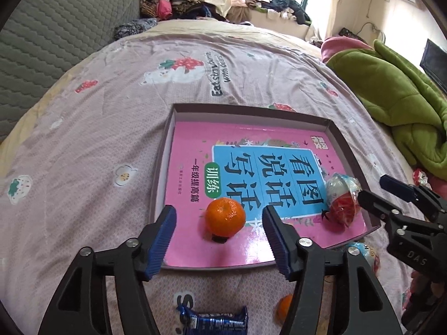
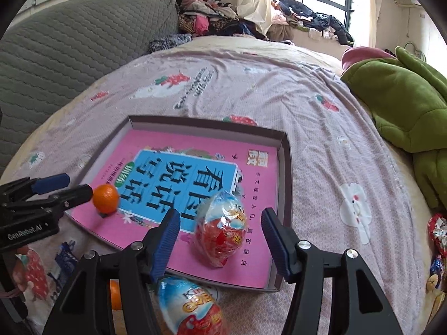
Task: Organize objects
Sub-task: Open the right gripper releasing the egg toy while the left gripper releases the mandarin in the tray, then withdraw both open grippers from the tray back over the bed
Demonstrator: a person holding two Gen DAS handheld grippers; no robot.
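A shallow box [image 1: 346, 145] [image 2: 286, 167] lies on the bed with a pink book [image 1: 190, 150] [image 2: 178, 145] flat inside it. A mandarin [image 1: 225, 216] [image 2: 105, 198] sits on the book's near edge. My left gripper [image 1: 219, 219] is open, its fingers on either side of the mandarin and apart from it. A wrapped chocolate egg [image 1: 342, 199] [image 2: 222, 230] lies on the book. My right gripper [image 2: 219, 222] is open around that egg without touching it. A second wrapped egg [image 2: 192, 307] lies on the bed in front of the box.
A second mandarin [image 1: 284, 307] [image 2: 115, 294] and a blue snack packet [image 1: 212, 321] [image 2: 65, 259] lie on the bed near the grippers. Candy wrappers [image 2: 438, 231] lie at the right. A green blanket [image 1: 396, 95] [image 2: 405, 103] is heaped at the right, a grey headboard [image 1: 56, 33] behind.
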